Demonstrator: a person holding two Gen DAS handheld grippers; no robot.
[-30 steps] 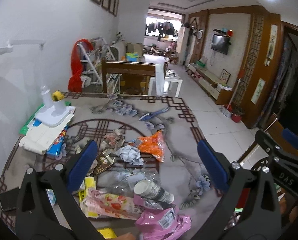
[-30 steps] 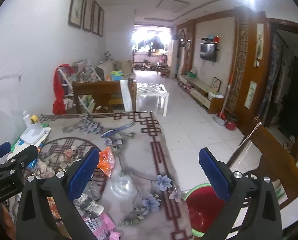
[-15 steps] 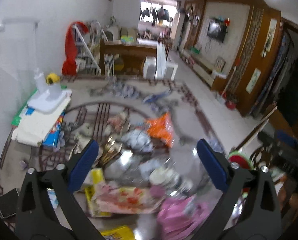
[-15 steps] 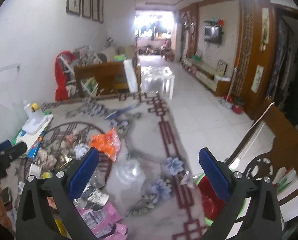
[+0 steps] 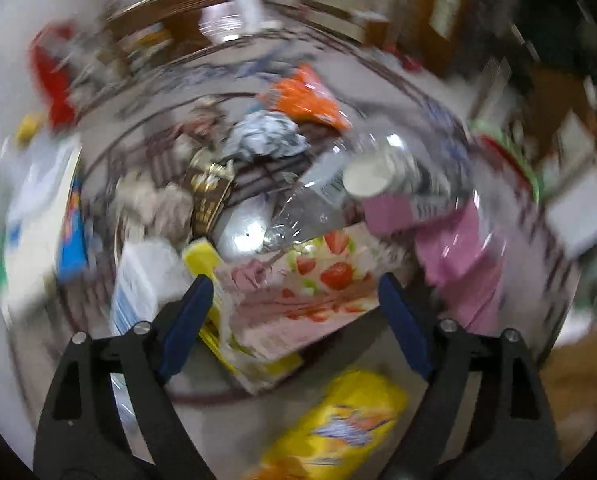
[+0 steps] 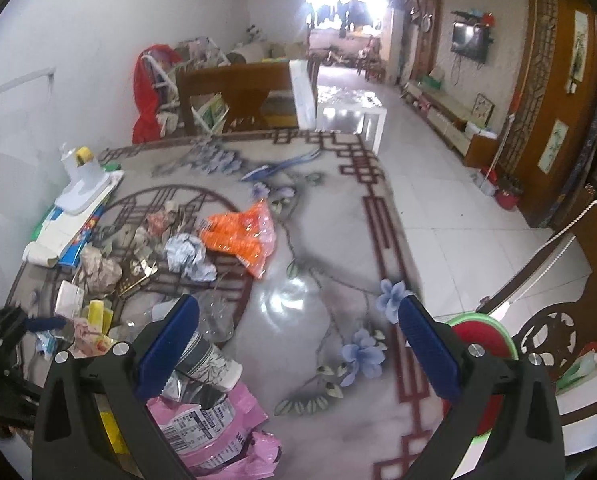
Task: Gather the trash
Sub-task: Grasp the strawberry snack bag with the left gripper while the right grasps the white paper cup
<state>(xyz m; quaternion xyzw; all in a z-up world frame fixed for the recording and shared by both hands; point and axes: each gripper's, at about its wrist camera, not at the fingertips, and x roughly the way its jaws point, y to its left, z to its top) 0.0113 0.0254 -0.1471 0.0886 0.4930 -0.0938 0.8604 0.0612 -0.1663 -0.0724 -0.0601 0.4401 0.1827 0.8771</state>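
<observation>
The left tool (image 5: 290,304) is spread wide with nothing in it. It hangs just over a strawberry wrapper (image 5: 310,280) in the trash pile on the worktop (image 6: 318,240). This view is blurry. A paper cup (image 5: 372,178) lies on its side near a pink bag (image 5: 458,248), and a yellow packet (image 5: 338,428) sits close below. The right tool (image 6: 298,340) is spread wide and holds nothing too. An orange bag (image 6: 244,236) and crumpled paper (image 6: 188,258) lie farther back. A red bin (image 6: 482,340) stands beside the worktop

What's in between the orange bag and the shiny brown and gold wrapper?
A crumpled white paper ball lies between the orange bag and the brown and gold wrapper, clearest in the right wrist view.
</observation>
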